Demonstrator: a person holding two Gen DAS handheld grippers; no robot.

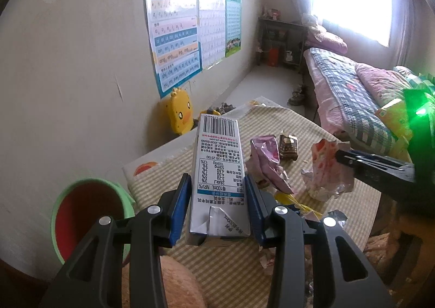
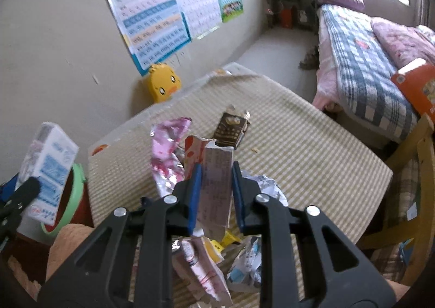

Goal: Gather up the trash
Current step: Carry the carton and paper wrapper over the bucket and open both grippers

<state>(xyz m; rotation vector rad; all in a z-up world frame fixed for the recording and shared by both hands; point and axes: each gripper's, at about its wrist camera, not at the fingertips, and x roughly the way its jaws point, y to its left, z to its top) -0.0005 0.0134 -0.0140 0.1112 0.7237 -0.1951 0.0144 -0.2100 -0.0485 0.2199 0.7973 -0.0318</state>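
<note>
While both tools are loaded, read the station as follows.

Left gripper (image 1: pixel 217 207): clamped across the lower body of the white milk carton (image 1: pixel 217 172), which is lifted clear of the table.
Right gripper (image 2: pixel 216 196): fingers set either side of the pink-and-red wrapper (image 2: pixel 214 182); the left wrist view shows it pinched and raised off the cloth.
Bin (image 1: pixel 89 215): green rim, red inside, at the table's left edge; in the right wrist view the carton sits just above its rim.
Remaining trash: pink foil bag (image 1: pixel 265 161), brown carton (image 2: pixel 232 131) and crumpled scraps, all on the checked tablecloth (image 2: pixel 312 161).
Step in hand (judged): carry-to-bin, carton first.
Next move (judged): centre the carton over the bin opening, then part the jaws; bring the wrapper across afterwards.
Caution: light wrapper may cling to a pad on release.
</note>
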